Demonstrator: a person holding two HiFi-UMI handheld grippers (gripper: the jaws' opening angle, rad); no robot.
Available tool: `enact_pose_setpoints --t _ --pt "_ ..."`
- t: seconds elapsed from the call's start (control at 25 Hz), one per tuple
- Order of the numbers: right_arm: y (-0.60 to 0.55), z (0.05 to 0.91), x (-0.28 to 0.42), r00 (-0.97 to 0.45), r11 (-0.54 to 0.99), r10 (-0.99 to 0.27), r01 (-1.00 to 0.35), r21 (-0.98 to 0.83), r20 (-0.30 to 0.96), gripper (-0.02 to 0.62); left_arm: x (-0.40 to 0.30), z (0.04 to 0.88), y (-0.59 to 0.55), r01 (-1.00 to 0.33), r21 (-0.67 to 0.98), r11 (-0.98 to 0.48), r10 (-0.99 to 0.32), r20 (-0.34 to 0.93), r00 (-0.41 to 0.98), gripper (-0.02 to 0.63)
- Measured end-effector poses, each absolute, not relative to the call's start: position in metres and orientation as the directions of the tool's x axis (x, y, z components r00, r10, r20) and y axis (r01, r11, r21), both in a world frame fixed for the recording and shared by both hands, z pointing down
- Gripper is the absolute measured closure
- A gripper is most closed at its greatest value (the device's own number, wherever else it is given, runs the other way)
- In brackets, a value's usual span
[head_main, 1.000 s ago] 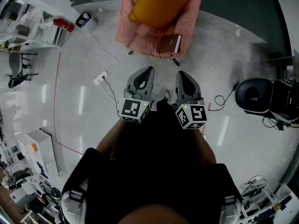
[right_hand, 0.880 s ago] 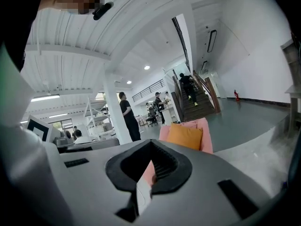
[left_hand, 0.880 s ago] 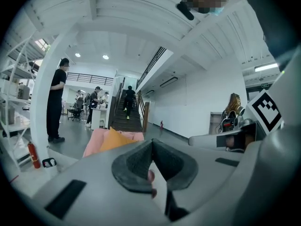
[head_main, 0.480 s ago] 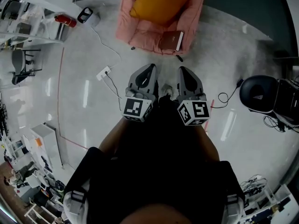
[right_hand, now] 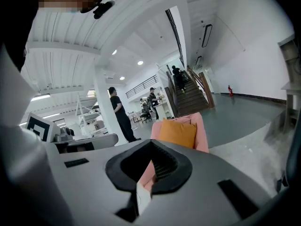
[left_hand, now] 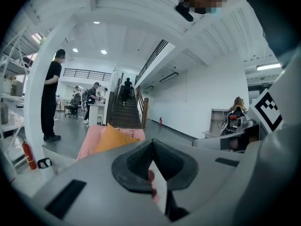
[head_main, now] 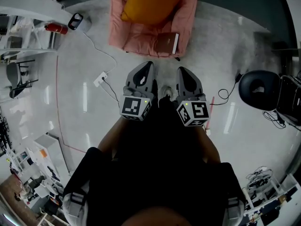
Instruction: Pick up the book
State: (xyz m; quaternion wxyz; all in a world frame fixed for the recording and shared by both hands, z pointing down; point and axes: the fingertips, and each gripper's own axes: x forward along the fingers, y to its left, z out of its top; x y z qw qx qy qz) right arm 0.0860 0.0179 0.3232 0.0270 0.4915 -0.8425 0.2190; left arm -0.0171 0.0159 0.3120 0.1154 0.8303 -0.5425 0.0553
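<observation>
As left gripper [head_main: 146, 66], right gripper [head_main: 182, 70] hover, book [head_main: 168, 43] on armchair [head_main: 136, 37] ahead

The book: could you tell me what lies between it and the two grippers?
Head view: only bare floor and the pink chair's front edge lie between the book, left gripper and right gripper.

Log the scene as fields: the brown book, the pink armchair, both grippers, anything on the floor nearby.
book: brown rectangular book, flat on the seat's front edge
chair: pink upholstered armchair, orange square cushion against its back
left gripper: jaws together, empty, apart from the book
right gripper: jaws together, empty, apart from the book
floor: white power strip, left of the grippers
</observation>
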Motion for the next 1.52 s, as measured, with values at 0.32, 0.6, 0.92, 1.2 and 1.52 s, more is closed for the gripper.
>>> enact_pose_setpoints --t 0.32,0.6,0.92,1.2,1.52 --pt "-0.03 0.346 0.081 -0.476 0.363 -0.823 -0.861 -0.356 0.311 0.592 -0.02 0.333 -0.037 -0.894 0.152 -0.421 -0.857 0.256 0.447 0.597" --pt "-0.065 0.375 0.083 -0.451 0.316 -0.81 -0.874 -0.37 0.374 0.592 -0.015 0.36 -0.081 -0.884 0.171 -0.434 -0.832 0.3 0.467 0.597" --pt "-0.094 0.417 0.084 -0.411 0.25 -0.8 -0.891 -0.38 0.437 0.592 -0.015 0.399 -0.107 -0.874 0.189 -0.449 -0.796 0.359 0.487 0.597" --pt "-0.113 0.45 0.083 -0.402 0.219 -0.774 -0.895 -0.389 0.489 0.592 -0.014 0.425 -0.126 -0.874 0.21 -0.439 -0.78 0.393 0.486 0.597" --pt "-0.124 0.507 0.084 -0.381 0.165 -0.737 -0.903 -0.397 0.559 0.591 -0.01 0.464 -0.152 -0.863 0.233 -0.448 -0.769 0.392 0.505 0.597"
